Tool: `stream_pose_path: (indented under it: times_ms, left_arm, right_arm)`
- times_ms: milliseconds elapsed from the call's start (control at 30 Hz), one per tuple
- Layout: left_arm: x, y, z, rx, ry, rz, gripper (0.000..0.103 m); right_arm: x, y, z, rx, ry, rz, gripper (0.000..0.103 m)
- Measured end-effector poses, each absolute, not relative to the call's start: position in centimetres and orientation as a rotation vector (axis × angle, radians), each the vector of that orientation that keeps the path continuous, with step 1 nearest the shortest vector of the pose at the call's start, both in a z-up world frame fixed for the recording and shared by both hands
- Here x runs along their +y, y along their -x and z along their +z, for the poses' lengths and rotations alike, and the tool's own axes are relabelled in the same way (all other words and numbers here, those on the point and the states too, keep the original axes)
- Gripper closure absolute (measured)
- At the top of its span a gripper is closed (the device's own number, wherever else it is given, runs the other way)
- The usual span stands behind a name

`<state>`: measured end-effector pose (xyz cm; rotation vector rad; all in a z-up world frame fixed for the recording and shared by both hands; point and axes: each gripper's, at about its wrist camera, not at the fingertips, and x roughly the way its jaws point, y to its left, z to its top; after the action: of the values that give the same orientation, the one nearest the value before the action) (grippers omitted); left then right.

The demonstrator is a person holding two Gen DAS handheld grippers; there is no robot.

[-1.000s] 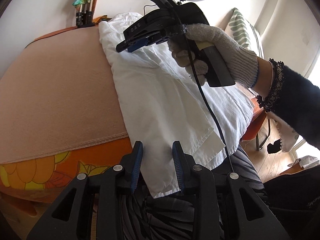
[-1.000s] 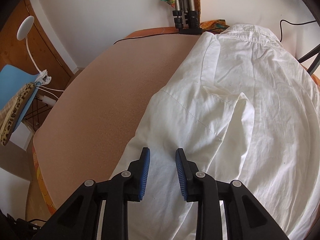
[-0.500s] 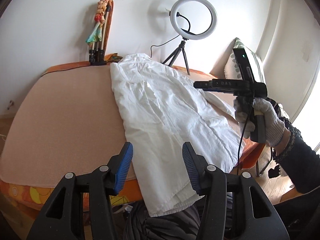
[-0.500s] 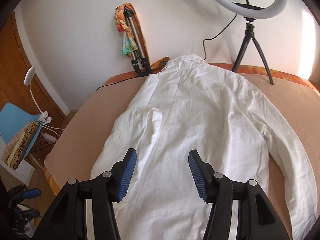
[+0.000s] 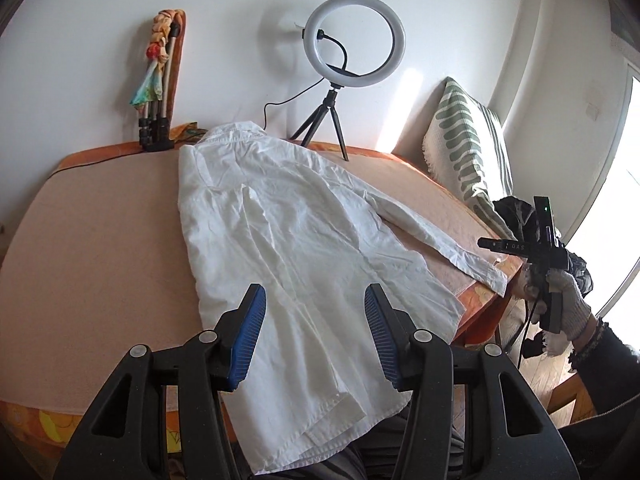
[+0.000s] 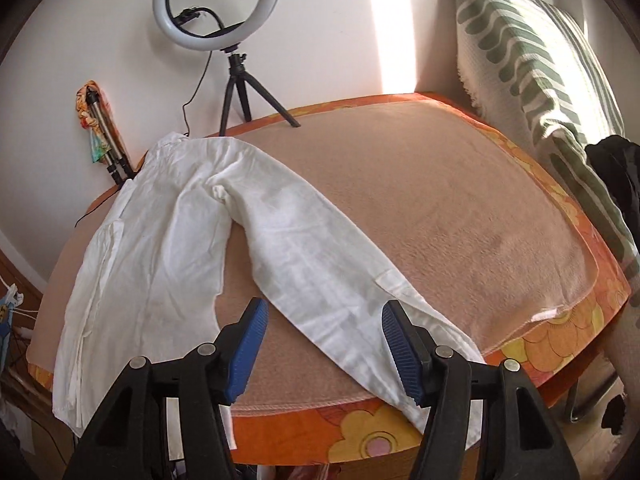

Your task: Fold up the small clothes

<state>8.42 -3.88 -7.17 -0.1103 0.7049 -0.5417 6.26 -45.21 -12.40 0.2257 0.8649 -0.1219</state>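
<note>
the right gripper point(image 6: 322, 344), jaws wide and empty, hovers over the outstretched sleeve point(image 6: 320, 264), which runs from 11 o'clock down to 5 o'clock beneath it. the left gripper point(image 5: 314, 336), also spread and empty, hangs above the hem. the white shirt point(image 5: 288, 240) lies flat and wrinkled on the peach-covered bed point(image 5: 92, 240), collar at 12 o'clock.
</note>
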Motion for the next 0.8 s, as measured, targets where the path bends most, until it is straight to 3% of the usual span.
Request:
stream_pose_path:
  times_ms: [167, 267, 433, 500, 567, 700, 733, 800]
  left_arm:
    - [-5.5, -8.8, -7.6, 0.719, 0.116, -0.568, 0.053]
    - [-6.3, -9.2, -8.0, 0.730, 0.120, -0.575, 0.053]
    - [-7.6, -9.8, -8.1, 0.742, 0.115, -0.596, 0.053]
    - [-8.0, -10.1, -8.0, 0.740, 0.110, -0.604, 0.053]
    - [-8.3, -10.3, -8.0, 0.741, 0.108, -0.609, 0.053]
    - [-8.7, -10.6, -8.1, 0.746, 0.108, -0.614, 0.053]
    - [-8.7, -10.7, -8.2, 0.748, 0.111, -0.617, 0.053]
    - [-8.8, -11.0, -8.3, 0.757, 0.113, -0.619, 0.053]
  right_arm:
    - [-50.8, -4.1, -14.0, 0.904, -0.296, -0.232, 0.039]
    - [-52.9, -2.9, -14.8, 0.916, -0.328, -0.266, 0.025]
    - [-54.7, -1.9, -16.2, 0.948, -0.387, -0.248, 0.026]
    - [-55.0, -1.5, -16.5, 0.960, -0.399, -0.229, 0.033]
    - [-55.0, -1.5, -16.9, 0.981, -0.409, -0.204, 0.052]
    - [-54.4, -1.5, -17.4, 1.012, -0.399, -0.179, 0.077]
    - [-54.4, -1.4, -17.2, 1.004, -0.401, -0.184, 0.088]
    - [-54.2, -1.2, -16.5, 0.968, -0.429, -0.176, 0.094]
